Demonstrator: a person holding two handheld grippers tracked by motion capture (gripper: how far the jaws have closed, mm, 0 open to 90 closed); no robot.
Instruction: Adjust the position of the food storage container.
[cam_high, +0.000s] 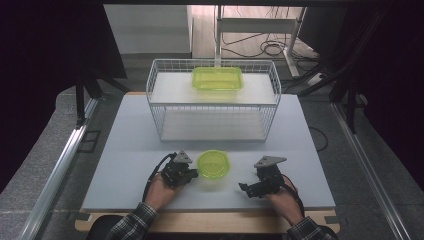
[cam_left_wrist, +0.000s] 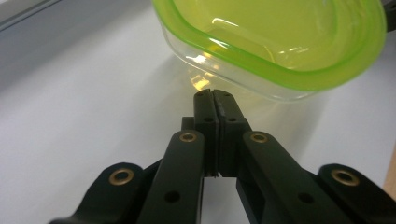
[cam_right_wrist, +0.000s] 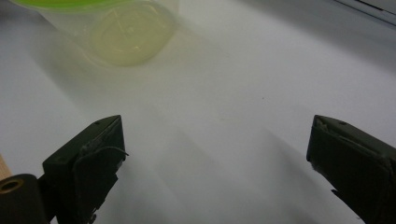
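A round clear container with a lime-green lid (cam_high: 213, 164) stands on the white table near its front, between my two grippers. My left gripper (cam_high: 194, 173) sits just left of it, jaws shut with nothing between them. In the left gripper view the closed tips (cam_left_wrist: 214, 94) stop just short of the container's clear wall (cam_left_wrist: 233, 74), below the green rim. My right gripper (cam_high: 246, 188) rests to the container's right, jaws wide open and empty. In the right gripper view the container (cam_right_wrist: 126, 32) stands ahead, off to the left.
A white wire basket rack (cam_high: 159, 107) stands at the middle back of the table. A rectangular green-lidded container (cam_high: 217, 78) lies on its upper shelf. The white table (cam_high: 120, 150) ends close in front of my hands.
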